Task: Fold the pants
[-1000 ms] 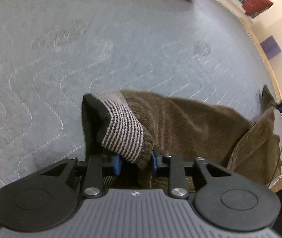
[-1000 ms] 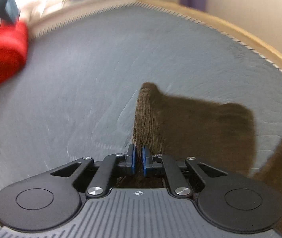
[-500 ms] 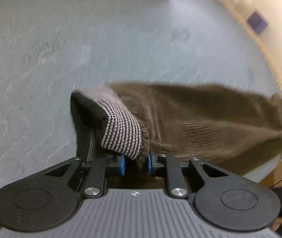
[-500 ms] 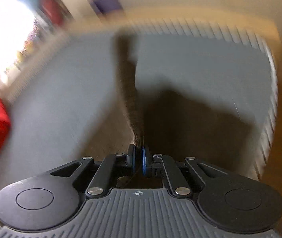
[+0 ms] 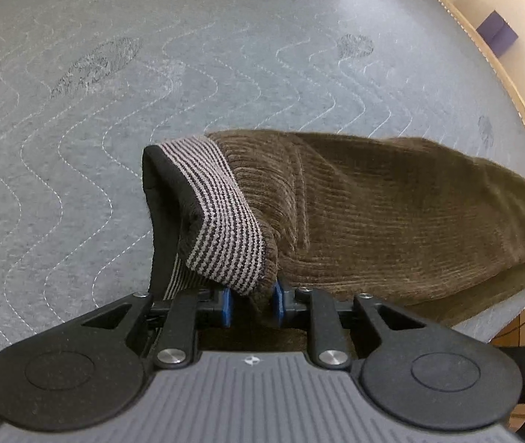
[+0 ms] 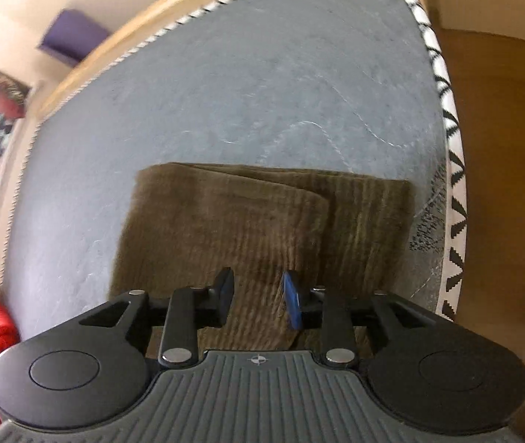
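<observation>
On the grey quilted bed (image 5: 151, 74), the brown pants (image 5: 391, 214) are lying stretched flat. The left gripper (image 5: 251, 301) is clenching the striped waistband (image 5: 221, 229); the right gripper (image 6: 256, 297) is opening its jaws over the leg ends, releasing them. Next, I judge, a new grasp for folding. No writing is readable.

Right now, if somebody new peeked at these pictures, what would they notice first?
Probably the brown corduroy pants stretched across the grey quilted mattress, with their stripy waistband pinched in the left gripper. At the leg end, near the mattress corner, the right gripper is opening its fingers above the cloth.
</observation>
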Tool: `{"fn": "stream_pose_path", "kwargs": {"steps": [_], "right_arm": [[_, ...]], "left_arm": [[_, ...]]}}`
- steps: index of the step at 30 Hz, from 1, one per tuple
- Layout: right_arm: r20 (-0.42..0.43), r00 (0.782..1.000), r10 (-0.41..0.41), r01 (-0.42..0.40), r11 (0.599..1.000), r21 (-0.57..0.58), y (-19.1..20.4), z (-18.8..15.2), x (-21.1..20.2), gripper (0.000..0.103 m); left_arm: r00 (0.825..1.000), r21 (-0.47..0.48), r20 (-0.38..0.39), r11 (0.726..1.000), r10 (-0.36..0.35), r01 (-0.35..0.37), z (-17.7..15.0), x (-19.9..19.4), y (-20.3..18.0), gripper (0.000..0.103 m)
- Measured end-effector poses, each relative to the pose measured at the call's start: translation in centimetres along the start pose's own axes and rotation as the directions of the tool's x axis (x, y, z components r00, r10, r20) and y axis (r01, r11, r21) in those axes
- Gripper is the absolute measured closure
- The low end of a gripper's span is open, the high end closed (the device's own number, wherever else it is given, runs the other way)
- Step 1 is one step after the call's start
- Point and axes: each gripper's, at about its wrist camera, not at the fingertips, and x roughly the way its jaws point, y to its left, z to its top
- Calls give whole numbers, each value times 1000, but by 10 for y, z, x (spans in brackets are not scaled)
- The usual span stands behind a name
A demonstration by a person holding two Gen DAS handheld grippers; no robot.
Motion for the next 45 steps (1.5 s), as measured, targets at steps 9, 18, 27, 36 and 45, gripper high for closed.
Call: {"fn": "stream_pose_path", "kwargs": {"steps": [9, 18, 27, 36, 45], "right_arm": [[78, 993, -89, 94, 993, -64, 24, -3, 5, 74], [84, 993, -80, 93, 982, -165, 26, -5, 0, 71], [193, 980, -43, 71, 988, -139, 20, 9, -33, 69], [56, 992, -115, 123, 978, -166, 11, 8, -2, 65], [251, 967, -28, 117, 932, -344, 44, 2, -26, 93]], "left_arm": [[1000, 20, -17, 1000, 2, -2, 3, 7, 4, 79], [998, -31, -26, 998, -48, 47, 3, 5, 13, 49], [998, -109, -26, 992, -58, 55, 12, 9, 21, 46], [999, -73, -52, 997, -3, -1, 17, 19, 10, 42], [999, -57, -4, 998, 37, -37, 18, 9, 11, 78]]}}
